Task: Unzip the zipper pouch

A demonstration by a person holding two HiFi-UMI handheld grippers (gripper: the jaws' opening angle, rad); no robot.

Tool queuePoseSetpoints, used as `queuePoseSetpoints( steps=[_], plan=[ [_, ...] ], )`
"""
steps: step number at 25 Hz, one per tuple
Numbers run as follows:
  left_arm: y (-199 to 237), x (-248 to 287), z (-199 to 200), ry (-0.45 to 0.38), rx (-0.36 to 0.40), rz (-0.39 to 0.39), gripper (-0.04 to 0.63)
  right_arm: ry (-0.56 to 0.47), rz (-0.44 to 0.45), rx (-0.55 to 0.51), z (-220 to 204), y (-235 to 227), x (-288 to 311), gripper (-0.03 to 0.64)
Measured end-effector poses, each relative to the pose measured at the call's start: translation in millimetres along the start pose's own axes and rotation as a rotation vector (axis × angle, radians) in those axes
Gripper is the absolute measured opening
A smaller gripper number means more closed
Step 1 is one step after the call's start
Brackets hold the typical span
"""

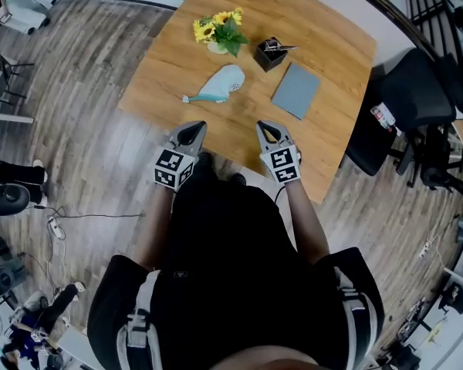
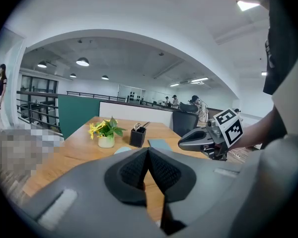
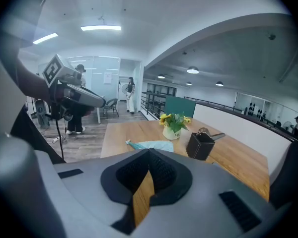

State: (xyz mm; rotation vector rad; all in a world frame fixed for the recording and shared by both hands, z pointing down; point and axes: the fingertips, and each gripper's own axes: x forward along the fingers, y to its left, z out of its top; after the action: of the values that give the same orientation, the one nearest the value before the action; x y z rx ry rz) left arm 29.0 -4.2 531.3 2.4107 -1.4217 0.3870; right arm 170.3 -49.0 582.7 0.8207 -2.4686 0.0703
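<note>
A light teal zipper pouch (image 1: 220, 84) lies flat on the wooden table (image 1: 216, 129), its pull end pointing left; it also shows in the right gripper view as the pouch (image 3: 151, 146), just past the jaws. My left gripper (image 1: 193, 132) and right gripper (image 1: 267, 130) hover side by side over the table's near edge, both short of the pouch and touching nothing. Each pair of jaws meets at the tips with nothing between them, as seen at the left gripper (image 2: 148, 149) and right gripper (image 3: 150, 150).
Behind the pouch stand a pot of yellow flowers (image 1: 220, 31) and a black pen holder (image 1: 270, 52); a grey-blue notebook (image 1: 296, 89) lies to its right. A black office chair (image 1: 417, 91) stands by the table's right side. People stand far off.
</note>
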Motion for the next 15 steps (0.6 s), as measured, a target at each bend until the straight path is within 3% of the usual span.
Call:
queuePoseSetpoints(
  steps=[6, 15],
  plan=[
    [39.6, 6.0, 2.8, 0.007, 0.005, -0.074, -0.003, 0.038, -0.048, 0.026, 13.5, 8.3, 28.7, 0.003],
    [82.5, 6.7, -2.0, 0.052, 0.032, -0.214, -0.003, 0.093, -0.187, 0.085, 16.9, 18.9, 50.9, 0.003]
  ],
)
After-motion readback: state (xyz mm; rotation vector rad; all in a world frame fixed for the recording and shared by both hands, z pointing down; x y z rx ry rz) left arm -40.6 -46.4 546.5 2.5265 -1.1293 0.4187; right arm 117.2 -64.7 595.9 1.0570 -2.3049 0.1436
